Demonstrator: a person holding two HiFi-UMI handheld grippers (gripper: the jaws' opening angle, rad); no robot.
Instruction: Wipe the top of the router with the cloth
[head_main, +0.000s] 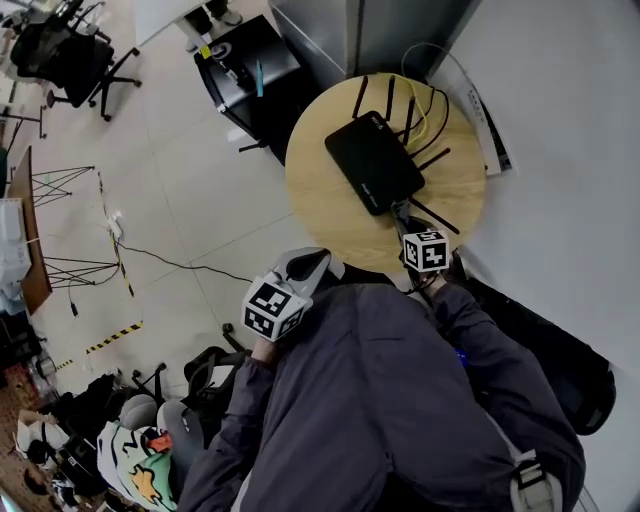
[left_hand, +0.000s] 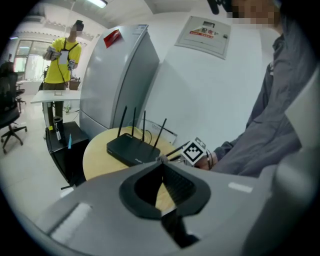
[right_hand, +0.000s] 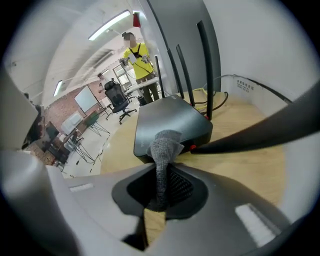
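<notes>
A flat black router (head_main: 373, 160) with several thin antennas lies on the round wooden table (head_main: 320, 190); it also shows in the left gripper view (left_hand: 131, 149) and close up in the right gripper view (right_hand: 170, 125). My right gripper (right_hand: 162, 150) is shut on a grey cloth (right_hand: 164, 147), which sticks up between the jaws just short of the router's near edge. In the head view the right gripper (head_main: 408, 222) hovers at the router's near corner. My left gripper (left_hand: 161, 161) is shut on nothing, held back off the table (head_main: 312, 268).
A grey cabinet (left_hand: 117, 75) and a white wall stand behind the table. A black low stand (head_main: 245, 75) sits on the floor to the left. A person in yellow (left_hand: 62, 60) stands far off by a desk. Cables (head_main: 425, 110) run behind the router.
</notes>
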